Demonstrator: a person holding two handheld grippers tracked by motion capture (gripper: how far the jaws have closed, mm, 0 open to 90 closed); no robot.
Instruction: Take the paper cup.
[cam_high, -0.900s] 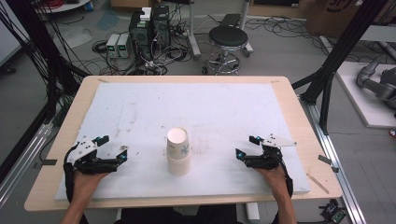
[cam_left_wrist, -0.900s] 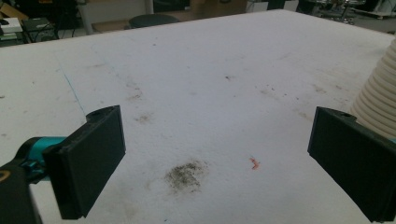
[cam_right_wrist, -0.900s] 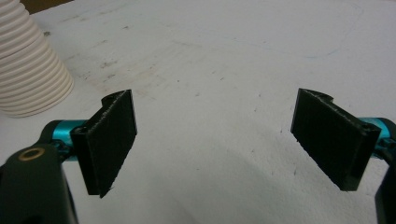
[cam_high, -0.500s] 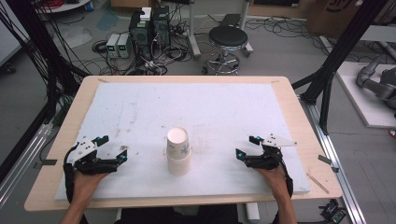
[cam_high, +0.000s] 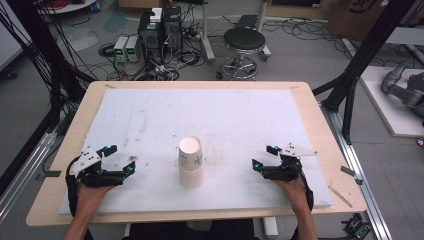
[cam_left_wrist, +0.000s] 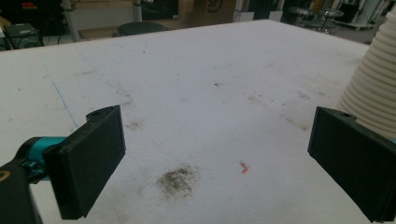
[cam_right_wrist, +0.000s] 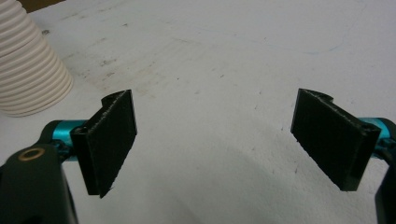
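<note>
We had the cups (cam_high: 191, 162) standing mouth down in a stack on the white mat (cam_high: 150, 115), near the desk's (cam_high: 310, 100) front edge and about midway between the two hands. The top cup showed its round white base to the high view, and a small blue print sat on the side of the stack.

Left tongs (cam_high: 122, 161) lay low on the mat at the near left corner, well apart from the cups, and we saw both black jaws spread wide with nothing between them. In the left gripper view the left tongs (cam_left_wrist: 217, 158) framed bare mat, a dark smudge (cam_left_wrist: 177, 179) and a tiny orange fleck (cam_left_wrist: 243, 167), with the ribbed side of the cups (cam_left_wrist: 373, 88) rising at the right edge, beyond the jaw there and not touching it.

Right tongs (cam_high: 264, 157) sat on the other side, again well clear of the stack and pointing in toward it. Their jaws gaped too, and empty. In the right gripper view the right tongs (cam_right_wrist: 215, 140) looked across plain mat, and the cups (cam_right_wrist: 28, 70) stood at the upper left, behind the left jaw and apart from it.

We saw a hand (cam_high: 92, 195) behind the left tongs and another hand (cam_high: 295, 189) behind the right, both coming in from the near edge.
</note>
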